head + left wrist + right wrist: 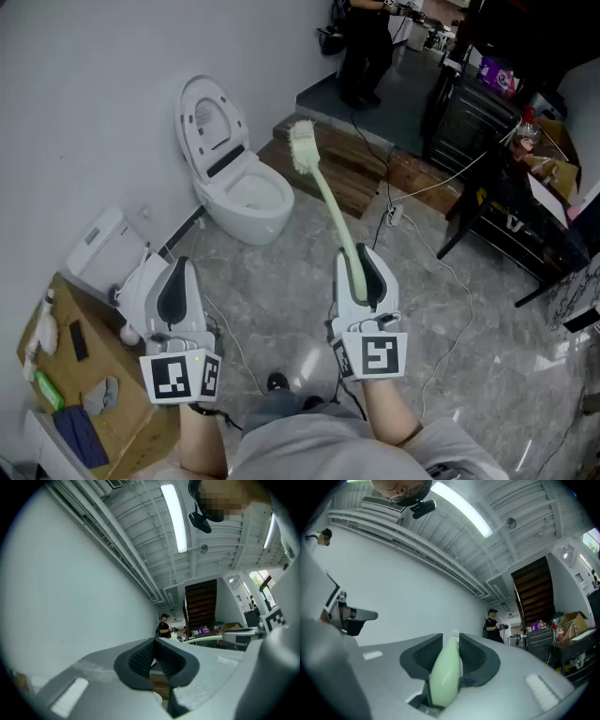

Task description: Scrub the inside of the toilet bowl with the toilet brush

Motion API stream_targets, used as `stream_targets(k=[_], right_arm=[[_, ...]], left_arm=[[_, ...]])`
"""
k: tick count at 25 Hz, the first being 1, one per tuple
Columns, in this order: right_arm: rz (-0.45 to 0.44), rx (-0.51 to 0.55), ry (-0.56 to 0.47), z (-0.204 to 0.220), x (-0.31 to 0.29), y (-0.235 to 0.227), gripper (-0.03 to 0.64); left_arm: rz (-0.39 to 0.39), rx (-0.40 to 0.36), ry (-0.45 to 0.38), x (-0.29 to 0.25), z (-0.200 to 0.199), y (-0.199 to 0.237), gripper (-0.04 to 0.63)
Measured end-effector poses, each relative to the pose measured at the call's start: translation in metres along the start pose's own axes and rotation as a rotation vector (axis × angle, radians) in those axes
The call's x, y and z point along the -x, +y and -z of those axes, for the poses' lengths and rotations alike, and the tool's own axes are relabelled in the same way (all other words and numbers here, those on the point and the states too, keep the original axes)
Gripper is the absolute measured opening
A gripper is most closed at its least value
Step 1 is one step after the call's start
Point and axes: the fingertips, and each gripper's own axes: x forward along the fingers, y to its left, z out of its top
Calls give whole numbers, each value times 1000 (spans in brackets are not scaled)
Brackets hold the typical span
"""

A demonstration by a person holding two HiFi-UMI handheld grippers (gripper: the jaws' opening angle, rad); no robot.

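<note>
One white toilet [246, 223] stands against the wall with its lid raised and the bowl [257, 197] open, well apart from both grippers across the grey floor.

The toilet brush [328, 202] is in the air, not in the bowl. Its pale green handle slants up and away from the right gripper [364, 267], and the bristle head [302, 142] hangs beside the toilet rather than over it. In the right gripper view the jaws pinch the thick butt end of the handle [445, 677] between their ribbed pads.

The brush looks light. It is a long, slightly curved plastic stick that would probably bend a little under scrubbing pressure, with soft bristles. The handle is smooth and rounded, so it may twist or slide in the jaws. Held at the far end it reaches well, but any push at the head will lever hard against the grip, so a firm, square hold on the thick end suits it.

The left gripper [180, 272] is held low, its jaws pressed together with nothing between them [154, 644].
</note>
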Motion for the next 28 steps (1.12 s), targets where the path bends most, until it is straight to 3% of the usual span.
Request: stream_targets(k=[13,28], right_arm=[[0,8,-22,-6,-4,10,106],[21,-35,-52,10,-51,29,107]], left_arm=[[1,2,-24,0,-6,9,5],[26,-3,-50,-41,4,49,5]])
